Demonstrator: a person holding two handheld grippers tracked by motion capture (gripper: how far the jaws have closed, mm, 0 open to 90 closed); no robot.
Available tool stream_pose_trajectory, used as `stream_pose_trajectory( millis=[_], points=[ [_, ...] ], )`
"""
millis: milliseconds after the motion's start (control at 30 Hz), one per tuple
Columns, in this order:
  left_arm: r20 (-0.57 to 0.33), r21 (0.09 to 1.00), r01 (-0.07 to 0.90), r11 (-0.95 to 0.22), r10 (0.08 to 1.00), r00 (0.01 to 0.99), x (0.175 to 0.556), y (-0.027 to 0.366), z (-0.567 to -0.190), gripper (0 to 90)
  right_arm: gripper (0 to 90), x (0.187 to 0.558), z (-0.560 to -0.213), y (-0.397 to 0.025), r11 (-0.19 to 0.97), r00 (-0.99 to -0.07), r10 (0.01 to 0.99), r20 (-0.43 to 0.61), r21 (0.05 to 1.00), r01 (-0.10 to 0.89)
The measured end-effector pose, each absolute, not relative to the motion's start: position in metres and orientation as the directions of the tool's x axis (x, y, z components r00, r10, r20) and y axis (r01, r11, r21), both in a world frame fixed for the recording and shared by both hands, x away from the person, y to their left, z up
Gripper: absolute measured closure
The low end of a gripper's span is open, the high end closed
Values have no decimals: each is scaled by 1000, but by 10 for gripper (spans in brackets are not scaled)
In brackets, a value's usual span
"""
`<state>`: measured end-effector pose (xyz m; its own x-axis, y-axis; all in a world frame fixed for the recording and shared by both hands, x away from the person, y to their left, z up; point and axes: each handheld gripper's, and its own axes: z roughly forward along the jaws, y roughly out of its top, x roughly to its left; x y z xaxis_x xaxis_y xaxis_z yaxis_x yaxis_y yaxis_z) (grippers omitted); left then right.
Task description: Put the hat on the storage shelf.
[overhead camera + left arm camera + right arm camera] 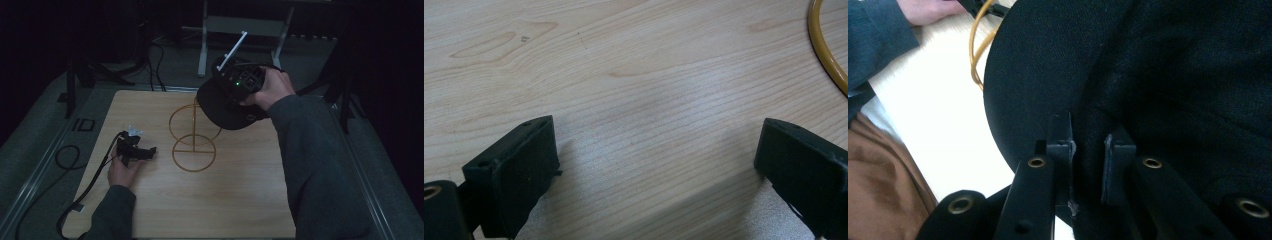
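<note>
A black cap (225, 105) hangs in the air over the far right part of the wooden table (240, 200), beside the top ring of a gold wire stand (194, 141). My right gripper (235, 82) is shut on the cap; in the right gripper view its jaws pinch a fold of the cap's black cloth (1158, 75) at my right gripper (1087, 145). The stand's wire (979, 45) shows beyond the brim. My left gripper (147, 151) rests on the table left of the stand's base ring, open, with bare wood between its pads (519, 170). A curve of the base ring (826, 55) lies ahead of it.
A cable (85, 190) trails from my left gripper off the table's left edge. Metal frame legs (202, 45) and dark stands rise behind the table. The near half of the tabletop is bare wood.
</note>
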<state>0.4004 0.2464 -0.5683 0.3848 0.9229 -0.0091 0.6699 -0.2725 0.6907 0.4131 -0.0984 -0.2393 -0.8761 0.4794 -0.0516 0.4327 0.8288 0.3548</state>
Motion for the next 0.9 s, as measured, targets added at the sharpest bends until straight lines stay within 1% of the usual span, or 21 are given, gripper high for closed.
stream_pose_trajectory(
  millis=[533, 900],
  points=[
    [-8, 689, 671, -275, 922, 387, 400, 247, -568, 34, 789, 410, -239, -59, 863, -906, 419, -59, 336, 378],
    [-8, 689, 671, -275, 922, 386, 400, 247, -568, 34, 786, 411, -244, -35, 888, -920, 388, -62, 294, 354]
  ],
)
